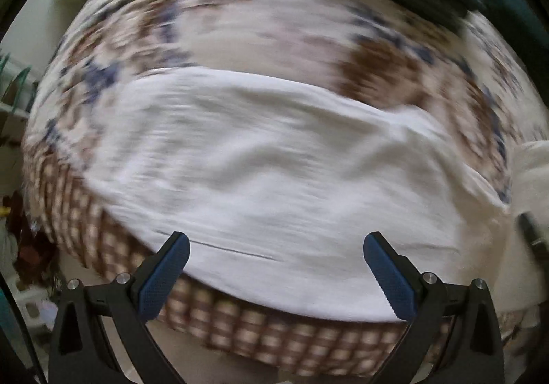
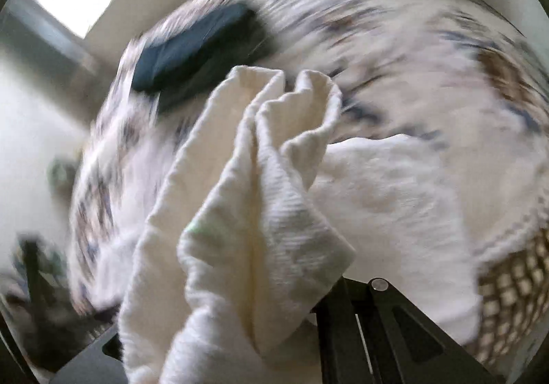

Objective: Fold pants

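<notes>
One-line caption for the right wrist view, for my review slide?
Right gripper shut on a bunched fold of the white pants, lifted above the patterned bedspread.

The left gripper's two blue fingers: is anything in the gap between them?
No. In the left wrist view the left gripper stands open and empty; past the gap only the white pants show, spread on the patterned bedspread.

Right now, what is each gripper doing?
Left gripper: open, holding nothing.
Right gripper: shut on the white pants.
</notes>
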Motion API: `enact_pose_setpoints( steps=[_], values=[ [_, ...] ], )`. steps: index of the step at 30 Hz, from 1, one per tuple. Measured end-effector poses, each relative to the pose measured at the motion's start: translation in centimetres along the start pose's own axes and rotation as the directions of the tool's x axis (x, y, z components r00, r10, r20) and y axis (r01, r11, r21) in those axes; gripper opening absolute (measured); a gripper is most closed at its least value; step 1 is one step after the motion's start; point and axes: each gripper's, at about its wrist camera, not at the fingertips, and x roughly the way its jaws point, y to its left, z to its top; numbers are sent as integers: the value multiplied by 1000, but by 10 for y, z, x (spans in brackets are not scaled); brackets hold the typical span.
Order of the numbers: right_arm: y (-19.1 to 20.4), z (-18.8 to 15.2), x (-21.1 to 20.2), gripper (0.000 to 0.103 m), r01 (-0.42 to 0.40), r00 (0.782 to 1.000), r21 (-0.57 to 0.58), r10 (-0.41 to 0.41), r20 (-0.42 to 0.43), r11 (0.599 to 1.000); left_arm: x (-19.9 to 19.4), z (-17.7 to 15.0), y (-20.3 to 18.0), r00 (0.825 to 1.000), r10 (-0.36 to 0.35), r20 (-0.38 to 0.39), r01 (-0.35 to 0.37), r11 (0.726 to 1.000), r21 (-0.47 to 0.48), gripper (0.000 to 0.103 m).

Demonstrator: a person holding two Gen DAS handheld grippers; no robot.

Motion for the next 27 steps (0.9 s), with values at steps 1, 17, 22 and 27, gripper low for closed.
enact_pose_setpoints(
  steps=[1,17,22,27],
  values=[
    [31,-16,24,8,21,999,-74,-23,-27,997,2,4,14,1000,19,1,-19,1000,-17,103],
    [94,-55,83,82,-199,938,-236,115,-326,951,21,53,60,990,-137,-17,136,989,-60,103],
    [17,-32,35,82,-220,924,19,215,-315,975,29,65,2,960,-265,-89,268,963,33,103],
    [-81,-21,23,82,-20,953,165,68,-294,986,76,60,-53,936,-259,-239,291,950,112,103]
  ],
)
